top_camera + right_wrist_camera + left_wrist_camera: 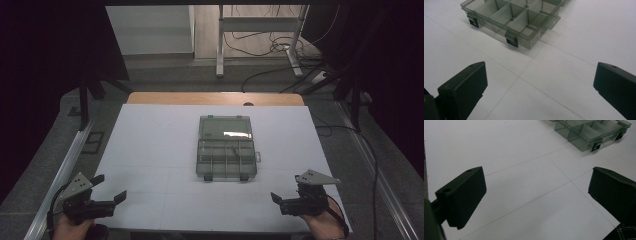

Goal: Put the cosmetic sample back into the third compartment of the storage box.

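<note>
- Left gripper (109, 187): hand-held, black, two blocky jaws set wide apart with nothing between them; grey three-cornered plate on top; sits at the near left corner of the table, well apart from the organiser box.
- Right gripper (286, 188): hand-held, black, same build and same grey plate; jaws also spread wide and empty; sits at the near right corner, pointed inward.
- Organiser box (226, 147): clear, smoke-tinted plastic, rectangular, lid swung open and lying flat on the far side; stands at the middle of the table, between the two grippers and farther out than both.
- Table (150, 150): flat matt white top scored with thin straight grid lines; a strip of wood-coloured edge along the far side.
- High view adds: the whole box outline with its open lid, both hands at the bottom edge, a white-legged stand (260, 35) and loose cables on the floor beyond.
- Left gripper view adds: the box (592, 132) from its near left corner, with two black latches hanging from the front wall; a patch of checked fabric at the lower right corner.
- Right gripper view adds: the box (510, 17) close up, with thin upright dividers forming square and oblong compartments, a flat tab on its side wall, and the same two black latches.
</note>
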The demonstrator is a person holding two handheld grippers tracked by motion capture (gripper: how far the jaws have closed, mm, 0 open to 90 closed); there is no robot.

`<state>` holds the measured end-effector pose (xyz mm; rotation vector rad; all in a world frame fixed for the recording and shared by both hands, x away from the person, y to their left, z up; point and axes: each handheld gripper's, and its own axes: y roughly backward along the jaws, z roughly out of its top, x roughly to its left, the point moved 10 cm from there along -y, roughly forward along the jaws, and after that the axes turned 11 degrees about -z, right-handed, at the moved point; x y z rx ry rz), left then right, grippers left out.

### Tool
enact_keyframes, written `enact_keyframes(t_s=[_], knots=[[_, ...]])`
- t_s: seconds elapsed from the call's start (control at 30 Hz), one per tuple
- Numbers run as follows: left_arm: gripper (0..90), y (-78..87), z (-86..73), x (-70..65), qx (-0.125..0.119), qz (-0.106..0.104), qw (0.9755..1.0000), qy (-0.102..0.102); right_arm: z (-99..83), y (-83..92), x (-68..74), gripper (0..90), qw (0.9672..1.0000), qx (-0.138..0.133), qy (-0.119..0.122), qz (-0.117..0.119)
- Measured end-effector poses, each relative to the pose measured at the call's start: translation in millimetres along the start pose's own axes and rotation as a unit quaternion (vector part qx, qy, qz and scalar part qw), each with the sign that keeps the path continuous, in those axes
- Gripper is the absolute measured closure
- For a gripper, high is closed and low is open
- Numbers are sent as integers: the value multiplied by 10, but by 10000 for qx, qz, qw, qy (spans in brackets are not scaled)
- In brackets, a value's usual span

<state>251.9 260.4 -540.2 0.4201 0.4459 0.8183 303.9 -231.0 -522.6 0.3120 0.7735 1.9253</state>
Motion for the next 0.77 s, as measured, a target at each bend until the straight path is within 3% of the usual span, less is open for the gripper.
enact_keyframes(t_s=[0.5,0.77], knots=[[19,5,-2,2,-7,3,10000,-1,-212,101,-67,0,9997,155,-66,-183],[19,-3,3,0,1,1,10000,4,-220,93,-77,0,9996,189,-73,-190]])
